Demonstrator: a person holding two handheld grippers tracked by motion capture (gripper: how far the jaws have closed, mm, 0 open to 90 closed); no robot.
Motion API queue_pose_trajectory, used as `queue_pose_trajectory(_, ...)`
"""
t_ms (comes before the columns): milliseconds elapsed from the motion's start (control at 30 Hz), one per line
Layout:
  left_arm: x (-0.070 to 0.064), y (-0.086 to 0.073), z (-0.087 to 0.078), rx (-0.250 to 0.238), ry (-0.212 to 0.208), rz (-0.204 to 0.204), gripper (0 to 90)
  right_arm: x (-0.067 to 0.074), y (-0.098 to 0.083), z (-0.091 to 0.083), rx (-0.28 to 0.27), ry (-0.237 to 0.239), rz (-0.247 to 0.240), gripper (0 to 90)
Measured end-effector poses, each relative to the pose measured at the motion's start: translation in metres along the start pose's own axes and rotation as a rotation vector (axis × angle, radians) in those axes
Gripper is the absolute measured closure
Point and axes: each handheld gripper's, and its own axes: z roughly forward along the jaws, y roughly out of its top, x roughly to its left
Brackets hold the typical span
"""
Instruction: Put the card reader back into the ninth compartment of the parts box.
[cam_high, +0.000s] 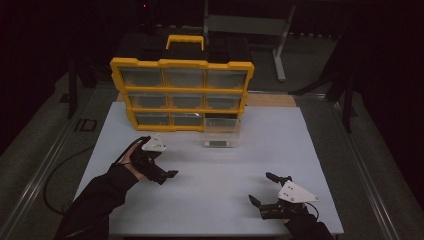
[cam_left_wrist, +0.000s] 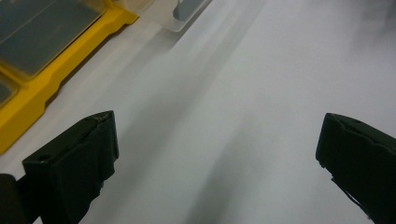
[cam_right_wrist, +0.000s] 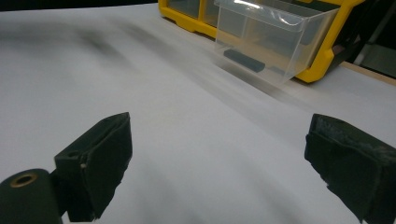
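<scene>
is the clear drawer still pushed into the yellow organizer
No, the clear drawer sits pulled out on the table, leaving its slot in the yellow organizer open.

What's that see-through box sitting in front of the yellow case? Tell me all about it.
The clear plastic drawer is an open-topped bin with thin, transparent walls. It stands upright on the white table, pulled out of the bottom right slot of the yellow organizer and right in front of it. A small dark flat object lies on its floor. Neither gripper touches it.

A dim lab: white table (cam_high: 300, 150), yellow parts organiser (cam_high: 182, 92), metal frame stands (cam_high: 282, 45) behind.
</scene>
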Motion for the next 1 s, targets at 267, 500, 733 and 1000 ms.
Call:
queue_pose_trajectory(267, 0.0, -0.027, -0.011, -0.038, 0.027, -0.045, 0.5, 0.0, 0.0, 0.0, 0.005, -0.001, 0.004, 7.9)
queue_pose_trajectory(500, -0.006, -0.045, -0.017, -0.071, 0.047, -0.066, 0.5, 0.0, 0.0, 0.001, 0.007, -0.002, 0.005, 7.9)
queue_pose_trajectory(733, -0.014, -0.06, -0.019, -0.093, 0.059, -0.091, 0.5, 0.0, 0.0, 0.001, 0.009, -0.001, 0.003, 7.8)
queue_pose_trajectory(1000, -0.029, -0.082, -0.014, -0.097, 0.063, -0.094, 0.5, 0.0, 0.0, 0.0, 0.007, 0.001, 0.002, 7.9)
